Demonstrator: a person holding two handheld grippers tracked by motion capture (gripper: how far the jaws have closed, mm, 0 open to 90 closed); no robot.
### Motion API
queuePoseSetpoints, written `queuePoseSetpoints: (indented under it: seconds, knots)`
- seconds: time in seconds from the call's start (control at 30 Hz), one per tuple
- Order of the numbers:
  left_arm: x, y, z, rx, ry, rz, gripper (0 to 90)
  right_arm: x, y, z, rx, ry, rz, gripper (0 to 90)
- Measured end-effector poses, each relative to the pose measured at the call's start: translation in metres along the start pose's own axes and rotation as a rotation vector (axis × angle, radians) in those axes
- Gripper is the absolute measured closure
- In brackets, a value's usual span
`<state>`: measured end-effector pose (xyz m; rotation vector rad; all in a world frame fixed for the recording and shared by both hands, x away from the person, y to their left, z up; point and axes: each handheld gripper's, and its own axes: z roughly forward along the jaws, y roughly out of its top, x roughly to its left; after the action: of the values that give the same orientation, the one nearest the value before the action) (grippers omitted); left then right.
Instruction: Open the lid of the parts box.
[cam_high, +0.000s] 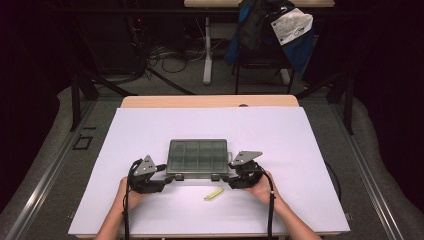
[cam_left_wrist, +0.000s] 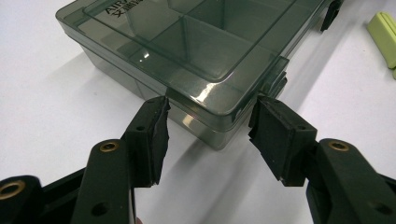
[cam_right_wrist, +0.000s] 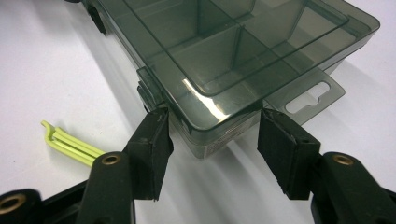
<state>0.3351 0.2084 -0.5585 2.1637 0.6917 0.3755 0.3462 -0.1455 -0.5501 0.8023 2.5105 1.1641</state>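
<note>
So from the high view I've got the smoky grey compartment box (cam_high: 198, 156) sitting lid-down-shut in the middle of the white table (cam_high: 150, 130), near my edge of it. My left tongs (cam_high: 167, 179) are at the box's near left corner and my right tongs (cam_high: 231, 176) at its near right corner, one hand on each. A little yellow-green clip (cam_high: 213, 194) lies on the table just in front of the box, between my hands but closer to the right one. Past the far end of the table there's a chair with a blue bag (cam_high: 265, 25) slung on it.

Left gripper view: the left tongs (cam_left_wrist: 209, 125) sit about half open, straddling the near corner of the box (cam_left_wrist: 196, 51). The tips of the pads (cam_left_wrist: 152, 126) look right up against the box walls on both sides, but I honestly can't tell whether they're pressing or just touching. Lid is closed, dividers visible through it. The clip (cam_left_wrist: 384, 29) pokes in at the top right edge.

Right gripper view: same story mirrored. The right tongs (cam_right_wrist: 211, 135) are roughly half open around the other near corner of the box (cam_right_wrist: 233, 42), pad tips at the walls, can't say if it's a real squeeze. The box's clear hang tab (cam_right_wrist: 310, 95) sticks out just beyond the right-hand pad, flat on the table. The clip (cam_right_wrist: 70, 144) lies off to the left, clear of the box.
</note>
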Motion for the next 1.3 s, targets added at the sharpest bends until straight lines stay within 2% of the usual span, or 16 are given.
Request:
queuePoseSetpoints:
  seconds: [0.13, 0.23, 0.67, 1.07, 1.3]
  knots:
    - [-0.0008, 0.0007, -0.0001, 0.011, 0.008, 0.002, 45.0, 0.0003, 0.0001, -0.0002, 0.0, -0.001, 0.004, 44.5]
    - [-0.0005, 0.0005, -0.0004, 0.008, 0.006, 0.0, 45.4, -0.0004, 0.0005, -0.0018, -0.012, 0.01, 0.011, 46.3]
    - [-0.0005, 0.0008, -0.0016, -0.005, 0.006, 0.0, 45.1, -0.0001, 0.0002, -0.0015, -0.005, 0.004, -0.002, 46.4]
    - [-0.0015, 0.0014, -0.0008, -0.004, 0.012, -0.007, 44.0, -0.0013, -0.0007, -0.0022, -0.016, 0.014, 0.014, 47.7]
    - [-0.0014, 0.001, -0.0011, -0.005, 0.011, -0.006, 44.5, -0.0004, -0.0001, -0.0026, -0.015, 0.006, 0.002, 48.4]
